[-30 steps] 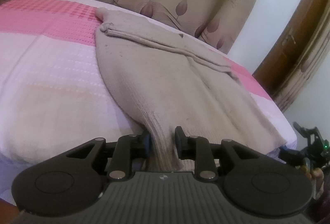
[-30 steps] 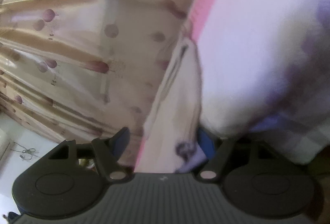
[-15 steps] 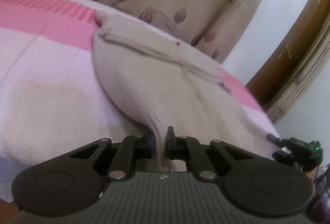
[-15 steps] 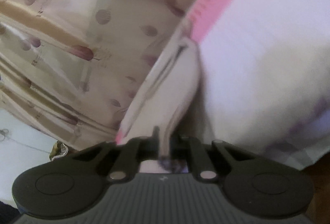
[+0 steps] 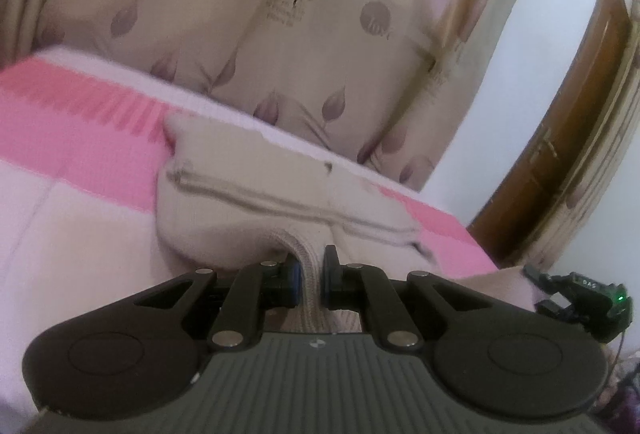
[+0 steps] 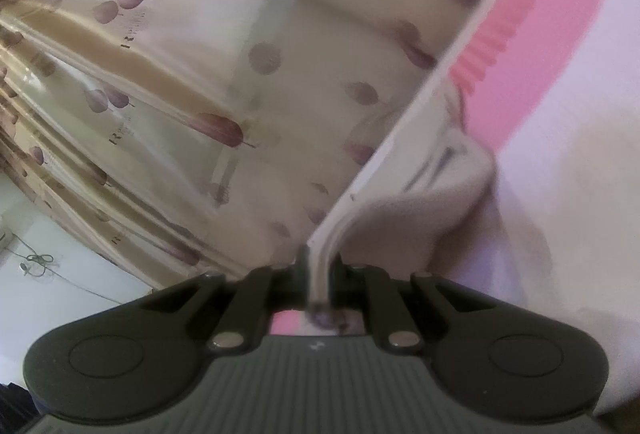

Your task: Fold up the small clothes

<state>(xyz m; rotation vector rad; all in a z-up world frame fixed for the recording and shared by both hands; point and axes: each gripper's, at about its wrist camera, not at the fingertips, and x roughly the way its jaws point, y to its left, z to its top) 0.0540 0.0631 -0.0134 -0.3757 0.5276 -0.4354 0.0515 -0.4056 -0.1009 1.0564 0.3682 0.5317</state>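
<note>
While your left gripper (image 5: 311, 280) pinches the ribbed hem of the beige garment (image 5: 256, 202), its jaws are nearly closed with the knit bunched between the blue pads. Your right gripper (image 6: 319, 276) is clamped tight on another edge of the same garment (image 6: 432, 202), a thin fold of cloth between the fingers. The garment's far part lies on the pink and white bed (image 5: 80, 194), near its far edge; the gripped edges are raised off it. Leaf-print curtain (image 5: 280, 34) hangs behind the bed.
</note>
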